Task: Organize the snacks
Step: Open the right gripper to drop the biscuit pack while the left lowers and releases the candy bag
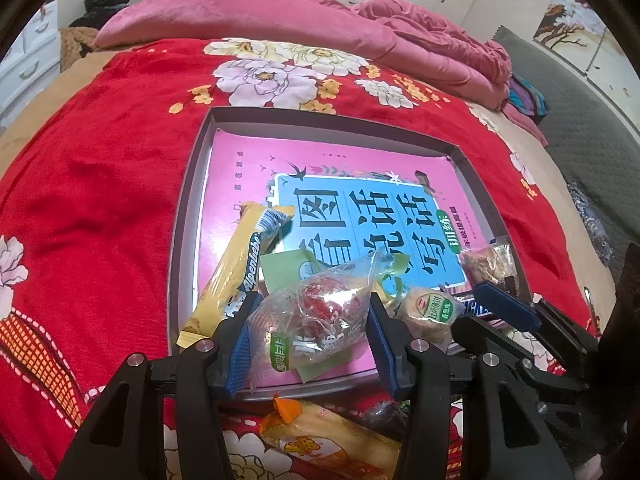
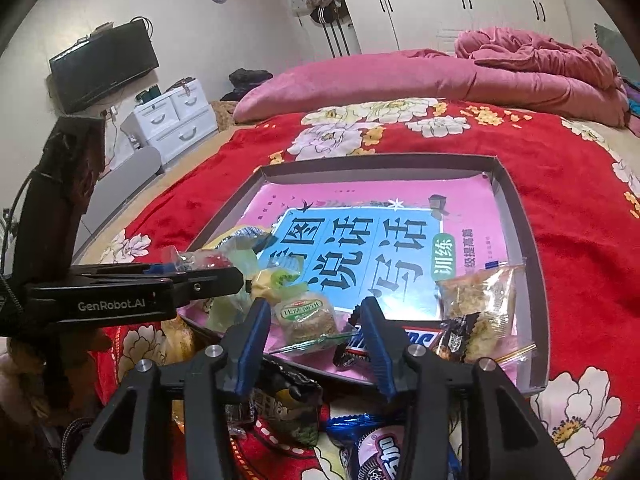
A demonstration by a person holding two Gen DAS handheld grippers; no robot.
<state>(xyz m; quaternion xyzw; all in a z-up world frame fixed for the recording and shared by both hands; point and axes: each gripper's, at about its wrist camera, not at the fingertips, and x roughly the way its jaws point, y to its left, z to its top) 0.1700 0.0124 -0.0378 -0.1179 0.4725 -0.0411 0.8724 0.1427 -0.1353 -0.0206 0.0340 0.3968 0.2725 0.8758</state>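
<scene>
A shallow grey box [image 1: 188, 208] lined with a pink book lies on the red bedspread; it also shows in the right wrist view [image 2: 520, 208]. My left gripper [image 1: 308, 332] has its jaws on either side of a clear bag with a red snack [image 1: 316, 312] over the box's near edge. In the box lie a yellow Alpenliebe pack [image 1: 236, 276], a round green-labelled cake [image 2: 308, 316], a Snickers bar [image 2: 424, 338] and a crumbly snack bag [image 2: 480, 300]. My right gripper [image 2: 316, 344] is open and empty above the near edge.
Loose snacks lie on the bedspread before the box: an orange pack [image 1: 320, 448], a blue cookie pack [image 2: 384, 452] and a dark pack [image 2: 288, 396]. Pink quilts [image 2: 440, 76] lie at the far side. White drawers [image 2: 172, 120] stand left.
</scene>
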